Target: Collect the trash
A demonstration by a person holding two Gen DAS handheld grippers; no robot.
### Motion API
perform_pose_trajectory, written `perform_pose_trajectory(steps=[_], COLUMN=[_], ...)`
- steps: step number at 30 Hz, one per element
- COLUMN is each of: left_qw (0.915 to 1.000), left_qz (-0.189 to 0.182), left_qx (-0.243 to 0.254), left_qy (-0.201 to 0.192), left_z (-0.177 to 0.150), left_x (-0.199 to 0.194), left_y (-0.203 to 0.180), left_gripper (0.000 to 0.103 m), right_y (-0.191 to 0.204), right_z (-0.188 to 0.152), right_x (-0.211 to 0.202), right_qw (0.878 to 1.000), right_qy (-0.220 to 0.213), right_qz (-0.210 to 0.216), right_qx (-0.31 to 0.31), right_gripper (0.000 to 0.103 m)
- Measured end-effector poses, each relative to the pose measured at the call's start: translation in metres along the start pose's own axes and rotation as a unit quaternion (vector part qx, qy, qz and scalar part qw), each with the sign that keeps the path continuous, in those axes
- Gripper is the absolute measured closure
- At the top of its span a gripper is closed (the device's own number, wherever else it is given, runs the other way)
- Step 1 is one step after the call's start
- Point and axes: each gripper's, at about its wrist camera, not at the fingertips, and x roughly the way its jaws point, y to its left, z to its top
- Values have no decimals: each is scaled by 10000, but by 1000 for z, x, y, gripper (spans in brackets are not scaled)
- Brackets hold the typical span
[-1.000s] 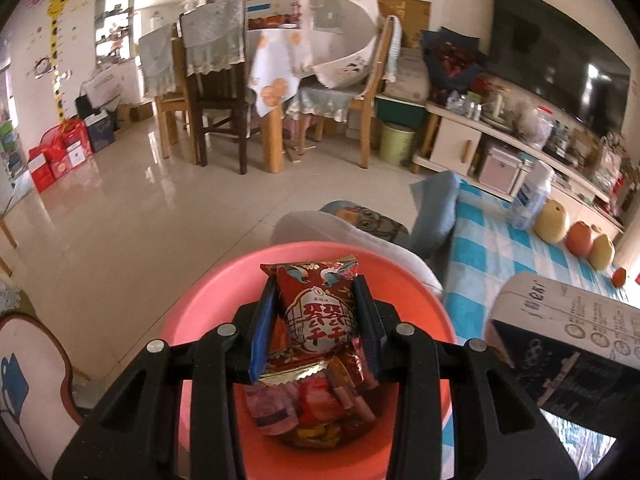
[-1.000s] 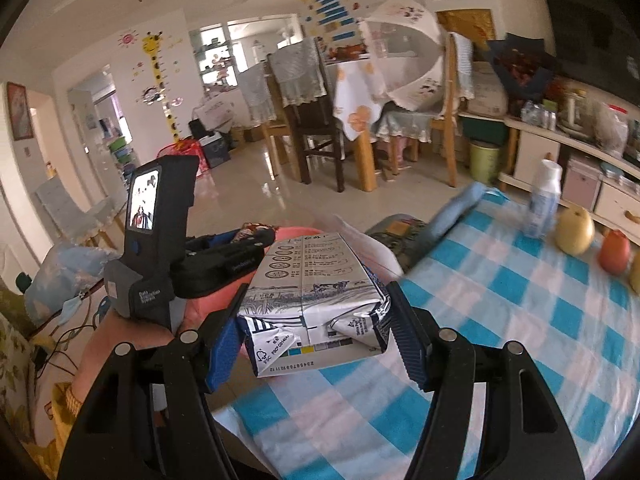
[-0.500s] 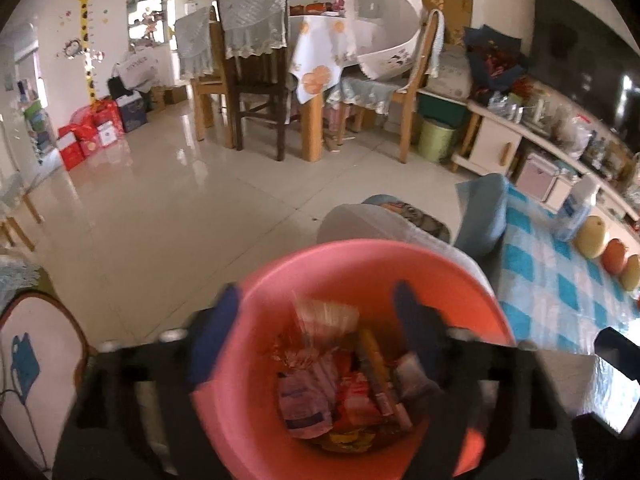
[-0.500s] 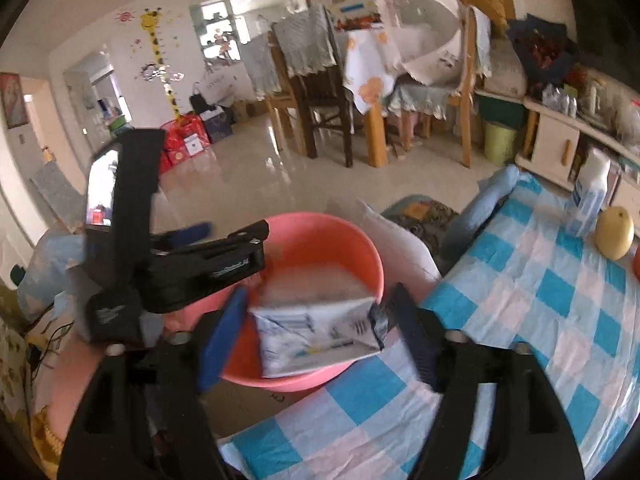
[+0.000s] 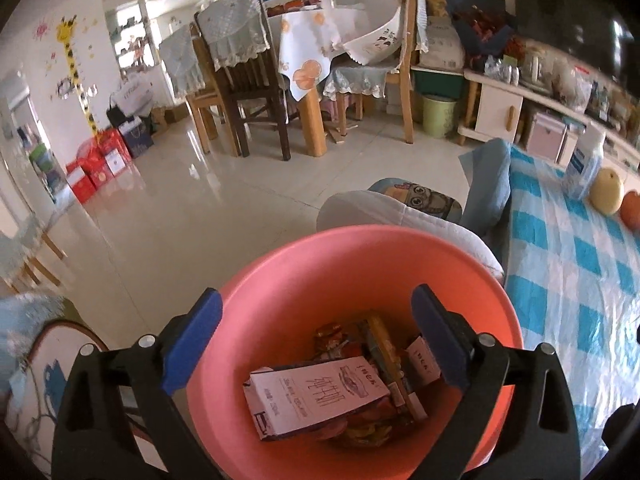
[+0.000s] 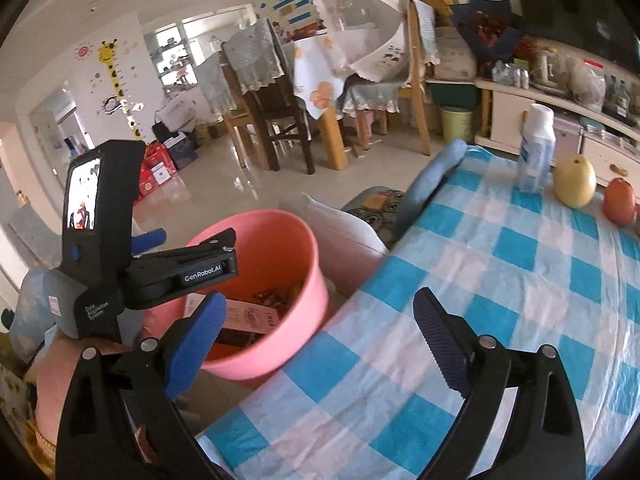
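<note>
A pink bucket (image 5: 360,264) stands beside the table, below my left gripper (image 5: 316,312). Its jaws are opening wide and nothing is between them. In the bucket a flattened white carton (image 5: 316,396) lies on top of red and yellow snack wrappers (image 5: 360,340). My right gripper (image 6: 320,312) hovers over the edge of the blue-checked table (image 6: 500,300); its jaws are opening too and hold nothing. The right wrist view also shows the bucket (image 6: 288,328), the carton (image 6: 248,316) inside it, and the left gripper (image 6: 196,240) over its rim.
A white bottle (image 6: 536,152), a yellow pear (image 6: 574,182) and a red-orange fruit (image 6: 619,202) stand at the table's far side. A white cushion (image 5: 400,216) and an owl-print stool (image 5: 420,196) sit behind the bucket. A dining table with chairs (image 5: 256,92) stands across the tiled floor.
The left gripper let go of the red snack packet and the right gripper let go of the carton; both now lie in the bucket. Both grippers' jaws have spread wide.
</note>
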Motion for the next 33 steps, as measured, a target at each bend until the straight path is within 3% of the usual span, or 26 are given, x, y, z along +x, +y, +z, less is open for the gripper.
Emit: perform_pose_trajectory(steps=[19, 33], left_qw=[9979, 9930], left_qz=[-293, -619], left_qx=[536, 915], left_qy=[-219, -424], left_z=[3, 2], left_x=[-16, -37], left_y=[-50, -103], left_gripper=[7, 7], right_y=[-44, -90], right_z=[-23, -48], right_x=[-22, -63], right_qw=[9983, 9943], right_qy=[78, 7], right_qz=[-518, -978], right_qx=[243, 427], right_gripper=[7, 7])
